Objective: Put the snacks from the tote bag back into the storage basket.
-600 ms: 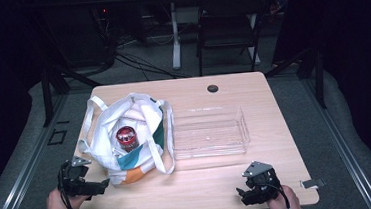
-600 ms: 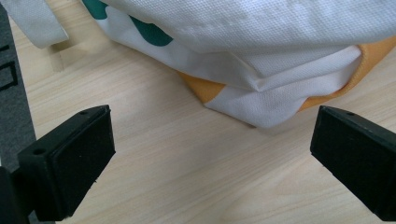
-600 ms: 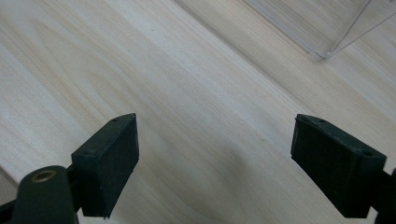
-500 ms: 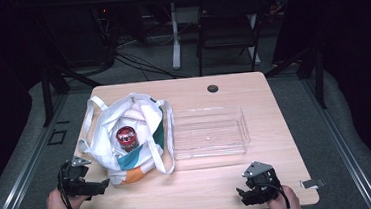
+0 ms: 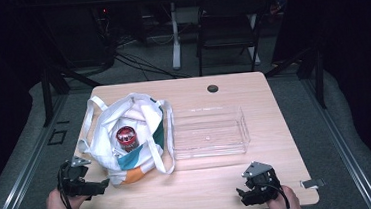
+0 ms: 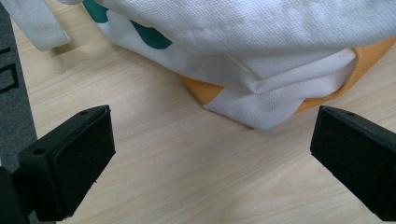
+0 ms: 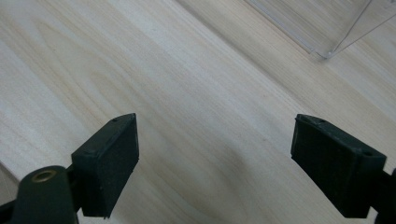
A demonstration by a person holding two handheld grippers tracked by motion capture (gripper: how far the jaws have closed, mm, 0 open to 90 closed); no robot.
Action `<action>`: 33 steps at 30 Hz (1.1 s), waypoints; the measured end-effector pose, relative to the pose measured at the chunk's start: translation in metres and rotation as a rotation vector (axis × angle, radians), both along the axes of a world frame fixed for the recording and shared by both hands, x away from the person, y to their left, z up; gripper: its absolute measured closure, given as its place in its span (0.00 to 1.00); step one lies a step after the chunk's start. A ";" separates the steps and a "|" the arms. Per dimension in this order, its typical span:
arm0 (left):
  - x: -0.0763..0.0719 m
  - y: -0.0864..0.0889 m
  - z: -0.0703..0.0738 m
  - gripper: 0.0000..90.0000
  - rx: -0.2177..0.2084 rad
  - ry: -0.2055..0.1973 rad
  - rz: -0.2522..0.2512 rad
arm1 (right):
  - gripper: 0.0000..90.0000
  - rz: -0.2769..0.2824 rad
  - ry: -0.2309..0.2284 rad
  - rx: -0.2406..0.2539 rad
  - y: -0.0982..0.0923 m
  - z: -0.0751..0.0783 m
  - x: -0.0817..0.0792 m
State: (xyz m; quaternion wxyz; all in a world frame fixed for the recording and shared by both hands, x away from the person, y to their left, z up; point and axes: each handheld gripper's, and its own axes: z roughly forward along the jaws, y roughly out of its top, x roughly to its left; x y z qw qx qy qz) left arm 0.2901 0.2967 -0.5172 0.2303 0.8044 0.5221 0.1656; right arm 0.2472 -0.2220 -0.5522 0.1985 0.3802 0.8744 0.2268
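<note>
I hold a black two-jaw gripper in each hand at the near edge of a light wooden table (image 5: 200,188). My left gripper (image 5: 96,188) sits at about seven o'clock on the tabletop, jaws pointing toward three o'clock at the foot of a white fabric tote bag with teal and orange patches (image 5: 142,158). Its jaws stand wide apart with nothing between them but bare wood. My right gripper (image 5: 245,196) sits at about five o'clock, jaws likewise spread wide and holding nothing.

The bag slumps open on the left half of the table, its mouth facing up and its straps trailing to either side. Inside it stands a container with a round red lid (image 5: 126,136) — what kind, I cannot tell. Just right of the bag, near the centre, lies a clear rectangular plastic tray (image 5: 211,151), its long axis running from nine to three o'clock; the bag's strap reaches close to its left wall.

The left gripper view brings up the weave of the bag's cloth (image 6: 261,56), an orange corner (image 6: 201,91) and a folded white seam resting on the wood just beyond my left gripper (image 6: 212,154). The right gripper view catches one corner of the tray (image 7: 327,28) at upper right, well apart from my right gripper (image 7: 215,163) — wood grain lies between. A small dark round grommet (image 5: 213,88) sits at the table's twelve o'clock edge.
</note>
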 end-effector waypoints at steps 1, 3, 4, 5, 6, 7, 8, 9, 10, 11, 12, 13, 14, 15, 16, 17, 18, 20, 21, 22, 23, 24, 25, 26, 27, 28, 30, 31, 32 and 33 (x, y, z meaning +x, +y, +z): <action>0.000 0.000 0.001 0.00 -0.008 -0.001 0.000 | 0.16 0.001 0.000 0.000 0.000 0.000 0.000; 0.000 0.000 0.002 0.00 -0.012 -0.009 0.006 | 0.16 0.001 -0.001 0.002 0.000 0.000 0.000; 0.000 0.000 0.003 0.00 -0.019 -0.002 0.006 | 0.16 0.000 -0.001 0.002 0.000 0.000 0.000; 0.000 0.000 0.004 0.00 -0.017 -0.005 0.003 | 0.16 -0.001 -0.001 0.002 0.000 0.000 0.000; 0.000 -0.001 0.005 0.00 -0.015 -0.003 -0.001 | 0.16 0.000 -0.001 0.003 0.000 0.000 0.000; 0.000 -0.001 0.006 0.00 -0.015 -0.004 0.000 | 0.16 0.001 -0.001 0.002 0.000 0.000 0.000; 0.000 -0.001 0.006 0.00 -0.015 -0.004 0.000 | 0.16 0.001 -0.001 0.002 0.000 0.000 0.000; 0.000 -0.001 0.007 0.00 -0.018 -0.003 0.000 | 0.16 0.000 -0.001 0.003 0.000 0.000 0.000; 0.000 -0.002 0.007 0.00 -0.017 -0.008 0.004 | 0.16 0.000 0.000 0.005 0.000 0.000 0.000; 0.000 -0.002 0.007 0.00 -0.017 -0.008 0.004 | 0.16 0.000 0.000 0.007 0.000 0.000 0.000; 0.000 -0.002 0.008 0.00 -0.029 -0.001 0.006 | 0.16 -0.002 0.001 0.009 0.000 0.000 0.000; 0.000 -0.002 0.009 0.00 -0.027 0.001 0.004 | 0.16 -0.002 0.002 0.004 0.000 0.000 0.000; 0.001 -0.002 0.010 0.00 -0.025 -0.007 0.005 | 0.16 -0.002 0.001 0.005 0.000 0.000 0.000; 0.001 -0.002 0.011 0.00 -0.023 -0.006 0.005 | 0.16 -0.002 0.001 0.004 0.000 0.000 0.000; 0.001 -0.002 0.013 0.00 -0.030 -0.002 0.003 | 0.16 -0.003 0.001 0.008 0.000 0.000 0.000; 0.001 -0.002 0.013 0.00 -0.033 -0.012 0.008 | 0.16 -0.005 -0.001 0.005 0.000 0.000 0.000; 0.001 -0.003 0.015 0.00 -0.029 -0.011 0.005 | 0.16 -0.006 -0.001 0.005 0.000 0.000 0.000; 0.001 -0.003 0.016 0.00 -0.025 -0.012 -0.001 | 0.16 -0.006 0.000 0.004 0.000 0.000 0.000; 0.002 -0.005 0.017 0.00 -0.021 -0.019 0.003 | 0.16 -0.007 -0.001 0.005 0.000 0.000 0.000; 0.002 -0.006 0.018 0.00 -0.024 -0.014 0.000 | 0.16 -0.007 0.001 0.004 0.000 0.000 0.000; 0.002 -0.006 0.018 0.00 -0.024 -0.014 0.000 | 0.16 -0.007 0.000 0.005 0.000 0.000 0.000; 0.003 -0.007 0.020 0.00 -0.023 -0.012 -0.005 | 0.16 -0.007 0.000 0.004 0.000 0.000 0.000; 0.004 -0.008 0.021 0.00 -0.025 -0.011 -0.005 | 0.16 -0.007 0.000 0.005 0.000 0.000 0.000; 0.005 -0.009 0.022 0.00 -0.017 -0.021 -0.007 | 0.16 -0.009 -0.002 0.005 0.000 -0.001 0.000; 0.005 -0.009 0.023 0.00 -0.022 -0.019 -0.009 | 0.16 -0.009 -0.002 0.005 0.000 -0.001 0.000; 0.005 -0.009 0.023 0.00 -0.022 -0.019 -0.009 | 0.16 -0.007 -0.004 0.005 0.000 -0.001 0.000; 0.007 -0.012 0.029 0.00 -0.020 -0.030 -0.011 | 0.16 -0.006 0.000 0.004 0.000 0.000 0.000; 0.007 -0.012 0.029 0.00 -0.020 -0.030 -0.011 | 0.16 -0.006 0.000 0.004 0.000 0.000 0.000; 0.008 -0.014 0.033 0.00 -0.024 -0.040 -0.015 | 0.16 -0.006 0.000 0.004 0.000 0.000 0.000; 0.008 -0.015 0.034 0.00 -0.023 -0.044 -0.014 | 0.16 -0.005 -0.001 0.004 0.000 0.000 0.000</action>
